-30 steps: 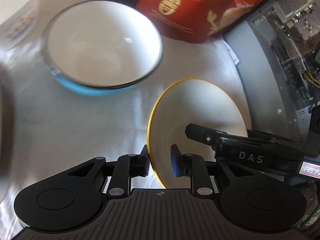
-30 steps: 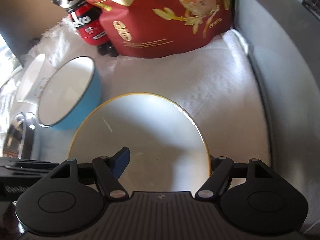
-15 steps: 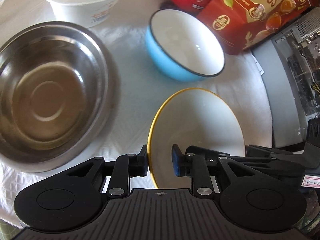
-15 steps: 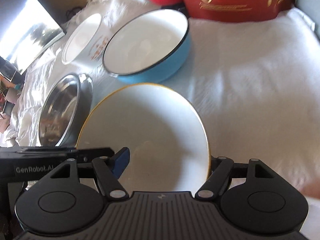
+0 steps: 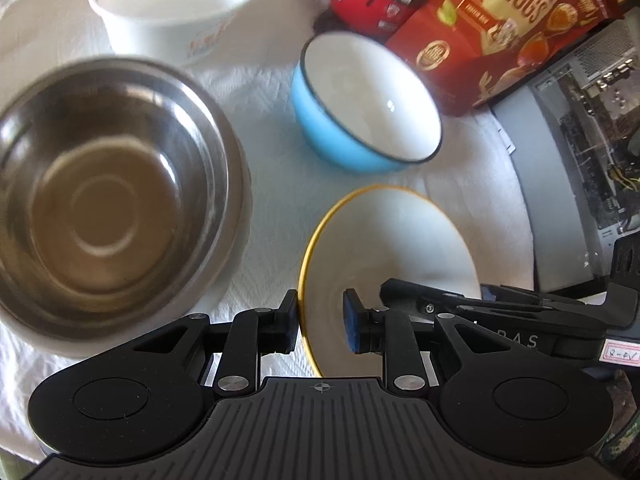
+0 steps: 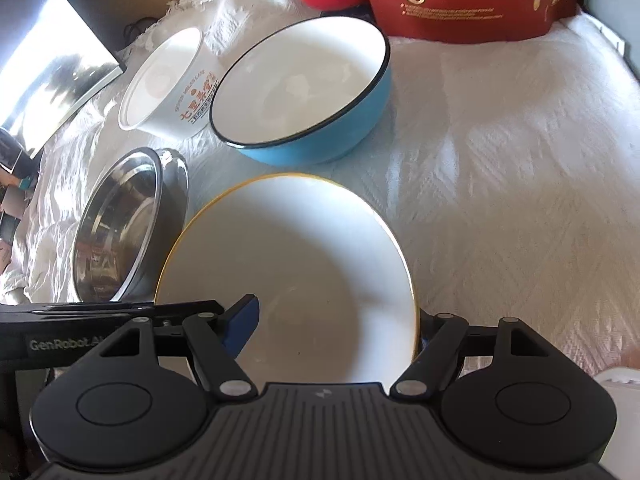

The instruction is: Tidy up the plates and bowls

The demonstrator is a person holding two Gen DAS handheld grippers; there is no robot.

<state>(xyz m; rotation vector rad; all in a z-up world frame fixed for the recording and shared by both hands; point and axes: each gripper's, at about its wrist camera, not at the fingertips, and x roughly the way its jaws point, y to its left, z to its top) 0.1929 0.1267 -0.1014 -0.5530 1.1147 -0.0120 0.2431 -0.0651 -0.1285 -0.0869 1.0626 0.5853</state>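
Bowls stand together on a white cloth [image 6: 520, 160] that covers the surface. The yellow-rimmed bowl [image 5: 392, 240] is between the two tools, lowest in both views.

The left wrist view shows the left tool [image 5: 320, 322] closed on the rim of this bowl at the 9 o'clock side, one pad outside the wall and the blue pad inside. The right tool [image 6: 332, 320] enters that view from 3 o'clock and reaches into the same bowl.

The right wrist view shows what the left view hides: the right tool's fingers stand wide apart, the blue pad inside the bowl and the other finger against the outside of the rim at 3 o'clock. I cannot tell if they really press on the bowl.

From the yellow-rimmed bowl, the steel bowl [image 5: 112, 200] is at 10 o'clock and the blue bowl [image 5: 372, 108] at 12 o'clock, near but apart. The white paper tub [image 5: 172, 12] stands behind the steel bowl.

Only the left view shows the open computer case [image 5: 592, 140] at 3 o'clock and the words on the red snack bag [image 5: 500, 20]. Only the right view shows a dark glossy panel [image 6: 52, 72] at 10 o'clock.
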